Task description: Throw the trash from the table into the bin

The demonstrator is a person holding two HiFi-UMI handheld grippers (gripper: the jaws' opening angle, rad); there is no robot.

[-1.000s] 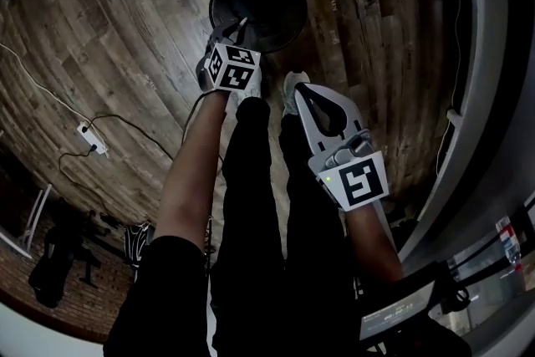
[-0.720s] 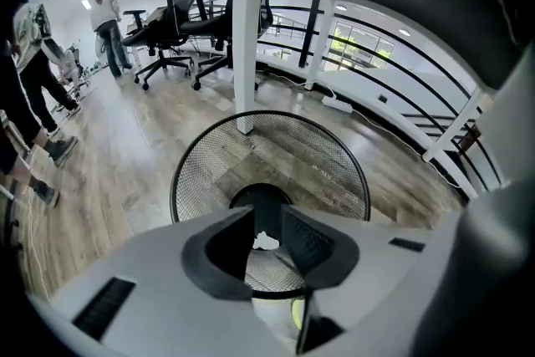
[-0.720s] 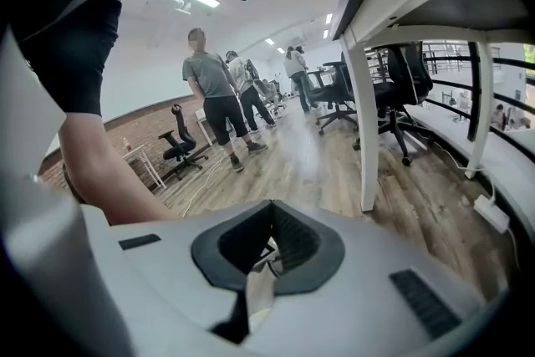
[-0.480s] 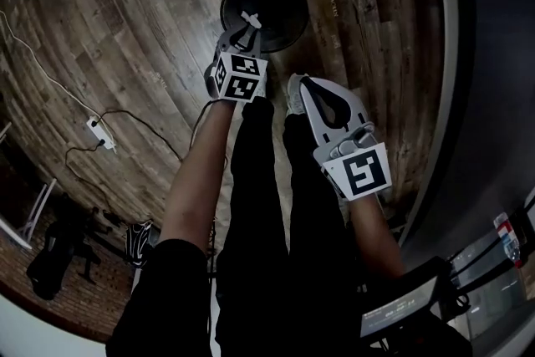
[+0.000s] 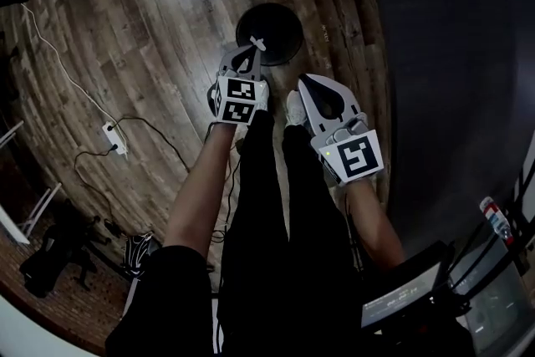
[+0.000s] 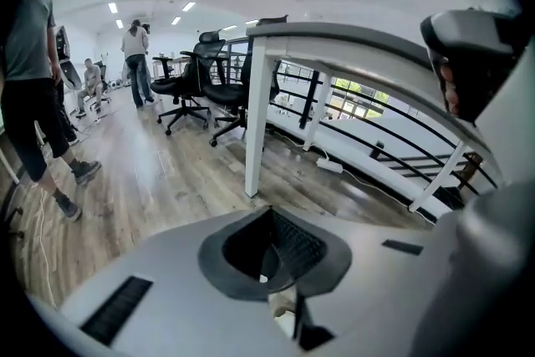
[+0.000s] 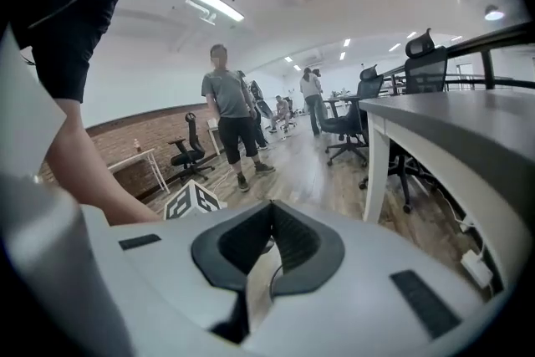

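Head view: the black round bin sits on the wood floor in the upper middle of the frame, well apart from the power strip and its cable over on the left. The person's legs in black trousers run down the centre, with one arm on either side of them.

The left gripper points down, and its tips overlap the near rim of the bin in the picture. Its own view shows the jaws clenched tip to tip, with only the dark teardrop hollow behind them. There's a small white bit right at the tips, over the bin. It's too small to tell whether it's a scrap of trash or just part of the jaw.

The right gripper is lower and to the right in the frame, just beside a pale shoe and off the bin. Its jaws are pressed together too, with nothing in them.

In the right gripper view the table edge runs along the right side of the frame. A person in a grey shirt stands near the middle, with office chairs further back.
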